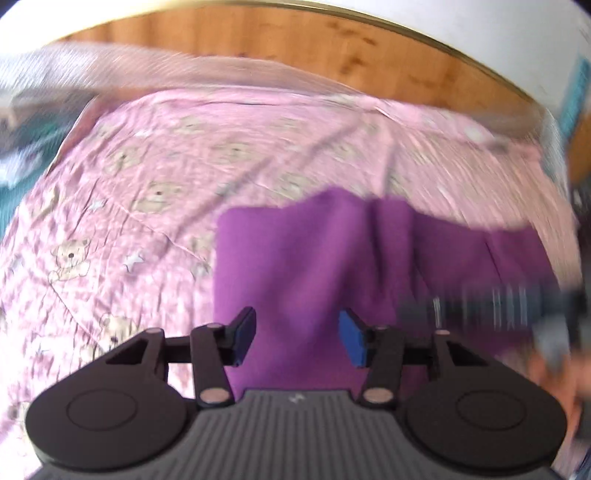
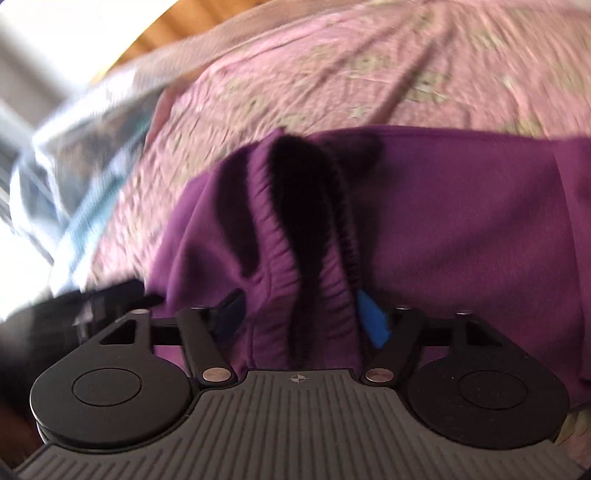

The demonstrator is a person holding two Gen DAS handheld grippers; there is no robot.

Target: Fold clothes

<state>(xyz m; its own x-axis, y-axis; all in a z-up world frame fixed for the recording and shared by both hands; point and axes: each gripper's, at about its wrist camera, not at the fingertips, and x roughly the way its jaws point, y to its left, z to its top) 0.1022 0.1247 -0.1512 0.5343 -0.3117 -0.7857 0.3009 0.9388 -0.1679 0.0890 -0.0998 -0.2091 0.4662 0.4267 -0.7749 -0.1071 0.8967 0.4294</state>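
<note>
A purple garment (image 1: 317, 258) lies on a pink sheet (image 1: 147, 177) printed with bears, spread over the near right part of the bed, with a wooden headboard (image 1: 258, 33) at the far edge. The left gripper (image 1: 297, 338) hangs above the garment's near left portion with its jaws apart and nothing between them. The right gripper (image 2: 299, 317) has a bunched, elastic-looking hem or waistband (image 2: 310, 236) of the garment standing up between its fingers; both pictures are smeared by motion, so I cannot tell whether the jaws are truly clamped on it or only straddle it, though the cloth seems to fill the gap. The step in hand looks like gathering that gathered end to carry it over the rest of the garment. To do it well, the right gripper should bite both layers of the band, not one, and lift only enough to clear the sheet. The left gripper would do best to take the band's other corner or pin the flat part, so the fold line stays straight and the sheet is not dragged along.
</note>
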